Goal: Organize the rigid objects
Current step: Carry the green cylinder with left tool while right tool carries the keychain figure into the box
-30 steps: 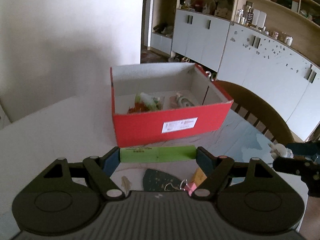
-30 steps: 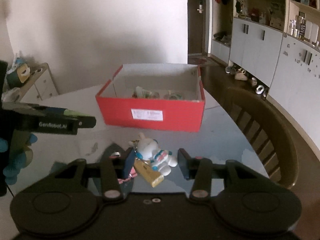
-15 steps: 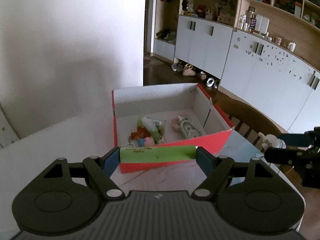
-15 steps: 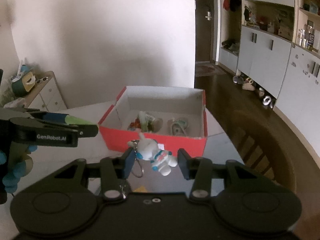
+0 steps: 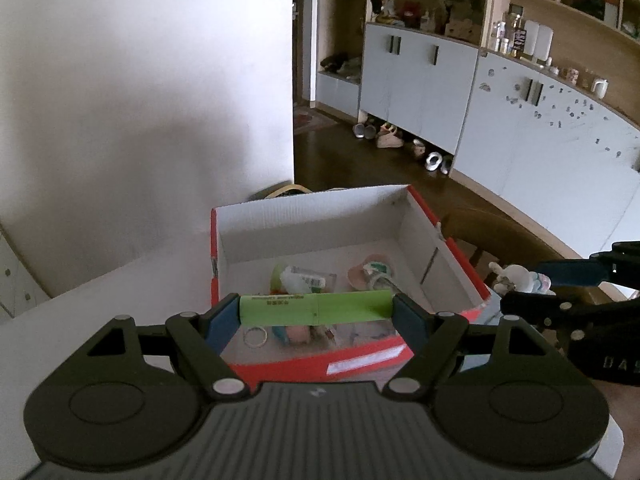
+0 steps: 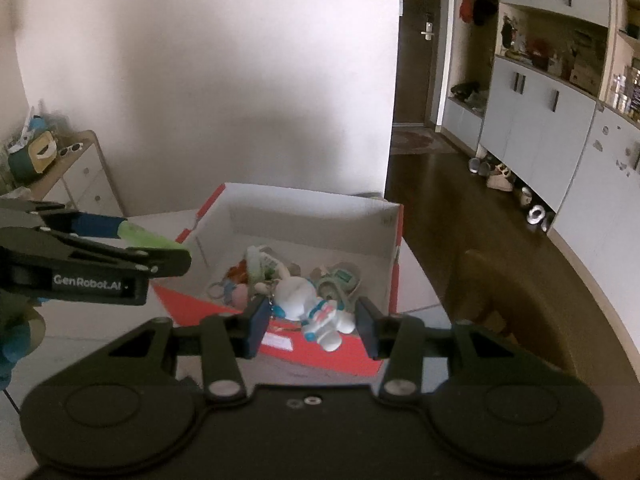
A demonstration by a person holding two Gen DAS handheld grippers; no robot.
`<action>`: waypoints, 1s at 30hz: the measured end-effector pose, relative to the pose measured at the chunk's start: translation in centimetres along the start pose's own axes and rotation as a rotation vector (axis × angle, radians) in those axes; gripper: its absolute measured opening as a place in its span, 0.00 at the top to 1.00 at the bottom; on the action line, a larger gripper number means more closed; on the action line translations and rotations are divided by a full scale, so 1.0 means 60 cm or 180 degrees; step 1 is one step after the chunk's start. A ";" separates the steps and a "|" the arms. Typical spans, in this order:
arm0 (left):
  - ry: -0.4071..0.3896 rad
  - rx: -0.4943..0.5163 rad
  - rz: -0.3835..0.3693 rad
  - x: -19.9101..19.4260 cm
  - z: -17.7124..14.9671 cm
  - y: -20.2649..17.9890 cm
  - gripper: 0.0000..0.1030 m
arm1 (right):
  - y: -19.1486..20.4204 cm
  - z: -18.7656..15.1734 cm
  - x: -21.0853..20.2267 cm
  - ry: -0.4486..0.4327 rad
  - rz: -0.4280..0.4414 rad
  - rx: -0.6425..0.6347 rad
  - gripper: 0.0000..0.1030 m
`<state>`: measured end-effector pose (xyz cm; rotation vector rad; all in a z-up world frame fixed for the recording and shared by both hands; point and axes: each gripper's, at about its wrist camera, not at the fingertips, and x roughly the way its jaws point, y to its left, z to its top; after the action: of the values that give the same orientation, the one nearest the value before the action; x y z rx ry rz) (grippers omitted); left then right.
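Holding the stiff green tube endwise, your left gripper is clamped firmly. Your right gripper pinches the light, slippery astronaut figure; grip its torso above the red box.

box on the table; chair right of it.

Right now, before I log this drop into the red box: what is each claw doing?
Left claw: closed on the green cylindrical tube, gripped end to end.
Right claw: closed on the white astronaut figurine keychain.
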<state>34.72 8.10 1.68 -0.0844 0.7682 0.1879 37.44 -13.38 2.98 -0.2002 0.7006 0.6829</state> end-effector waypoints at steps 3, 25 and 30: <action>0.0020 -0.0008 0.0056 0.029 0.015 -0.002 0.21 | -0.009 0.010 0.026 0.0022 0.0011 -0.0071 0.56; 0.0355 -0.0056 0.0115 0.263 0.060 -0.019 0.20 | -0.020 0.023 0.246 0.0427 0.0234 -0.0525 0.56; 0.0459 -0.0069 0.0183 0.302 0.061 -0.013 0.20 | -0.014 0.016 0.279 0.0522 0.0235 -0.0587 0.56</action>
<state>50.11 10.38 -8.32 -0.0973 0.9128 0.2469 47.86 -5.09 -7.26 -0.4049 0.8052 0.8087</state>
